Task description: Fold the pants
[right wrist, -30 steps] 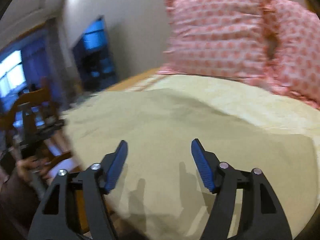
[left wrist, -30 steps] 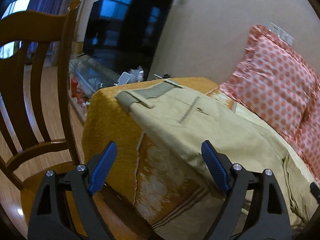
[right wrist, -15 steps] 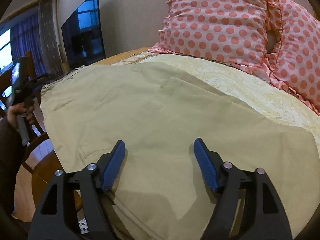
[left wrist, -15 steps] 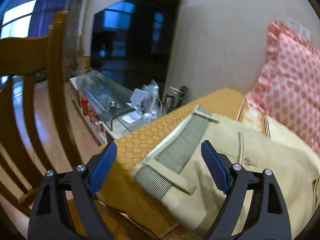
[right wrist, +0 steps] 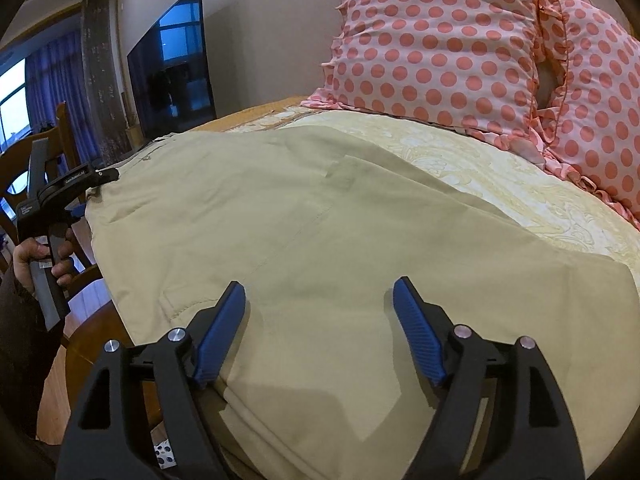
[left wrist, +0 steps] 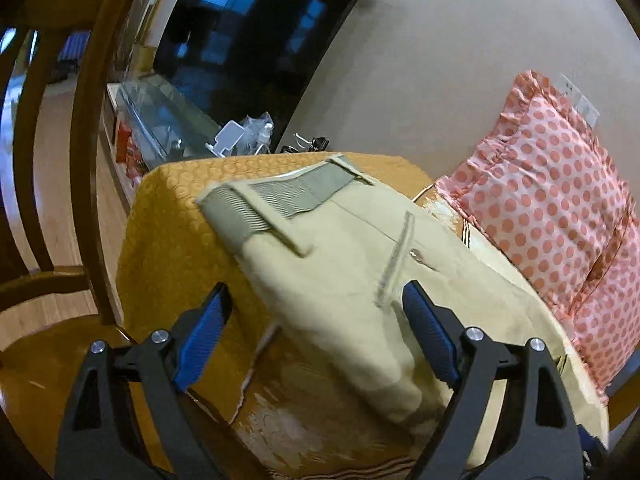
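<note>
In the left wrist view, the left gripper (left wrist: pixel 316 332) is seen with its blue-padded fingers (left wrist: pixel 204 334) spread wide apart, nothing being held between them. Beyond the fingers, the beige pants (left wrist: pixel 344 276) are laid flat on the bed (left wrist: pixel 164 224), which is covered by an orange-yellow patterned spread. The grey ribbed waistband (left wrist: pixel 276 200) is turned toward the far left corner of the bed, with belt loops visible across it. The right finger is seen over the near edge of the pants; whether it touches the cloth cannot be told. A pink polka-dot pillow (left wrist: pixel 556 216) is propped against the wall at the right. A dark television (left wrist: pixel 248 48) is mounted on the far wall, and the back of a wooden chair (left wrist: pixel 56 128) fills the left side.

In the right wrist view, the right gripper (right wrist: pixel 320 328) is likewise seen released, both fingers (right wrist: pixel 418 338) parted over the pants (right wrist: pixel 320 220), whose cloth covers most of the near bed surface. No fabric is clamped between the fingers. At the far left edge of the pants, the left gripper (right wrist: pixel 92 178) is seen from the side, gripped by a hand (right wrist: pixel 40 260). Two polka-dot pillows (right wrist: pixel 436 48) are stood at the far right against the wall, and the television (right wrist: pixel 172 60) is visible at the far left.
</note>
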Action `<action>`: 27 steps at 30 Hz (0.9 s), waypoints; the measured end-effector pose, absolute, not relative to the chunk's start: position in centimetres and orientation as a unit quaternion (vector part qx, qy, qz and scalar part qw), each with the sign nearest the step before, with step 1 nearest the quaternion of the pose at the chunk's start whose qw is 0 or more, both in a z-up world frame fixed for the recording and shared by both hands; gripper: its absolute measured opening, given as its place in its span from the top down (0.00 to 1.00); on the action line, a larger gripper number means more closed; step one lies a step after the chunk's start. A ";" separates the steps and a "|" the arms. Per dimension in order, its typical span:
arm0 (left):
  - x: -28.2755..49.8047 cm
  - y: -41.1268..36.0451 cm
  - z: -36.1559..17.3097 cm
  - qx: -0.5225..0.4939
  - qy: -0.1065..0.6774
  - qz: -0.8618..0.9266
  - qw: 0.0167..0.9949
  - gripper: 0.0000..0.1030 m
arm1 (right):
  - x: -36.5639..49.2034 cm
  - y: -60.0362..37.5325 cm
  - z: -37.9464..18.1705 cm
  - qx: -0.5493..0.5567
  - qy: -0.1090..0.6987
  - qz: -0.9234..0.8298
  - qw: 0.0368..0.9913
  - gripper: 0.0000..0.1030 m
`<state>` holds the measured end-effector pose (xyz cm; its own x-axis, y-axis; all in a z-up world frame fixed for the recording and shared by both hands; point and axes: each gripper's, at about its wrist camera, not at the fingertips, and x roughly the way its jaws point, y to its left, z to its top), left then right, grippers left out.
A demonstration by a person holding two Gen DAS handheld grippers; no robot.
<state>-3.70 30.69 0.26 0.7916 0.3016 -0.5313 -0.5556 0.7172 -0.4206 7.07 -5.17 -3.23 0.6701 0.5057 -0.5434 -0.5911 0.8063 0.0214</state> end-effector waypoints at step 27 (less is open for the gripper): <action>0.8 23.8 8.7 -0.242 0.225 0.246 0.911 0.93 | 5.0 -13.3 -0.7 0.047 0.219 0.319 0.921 0.21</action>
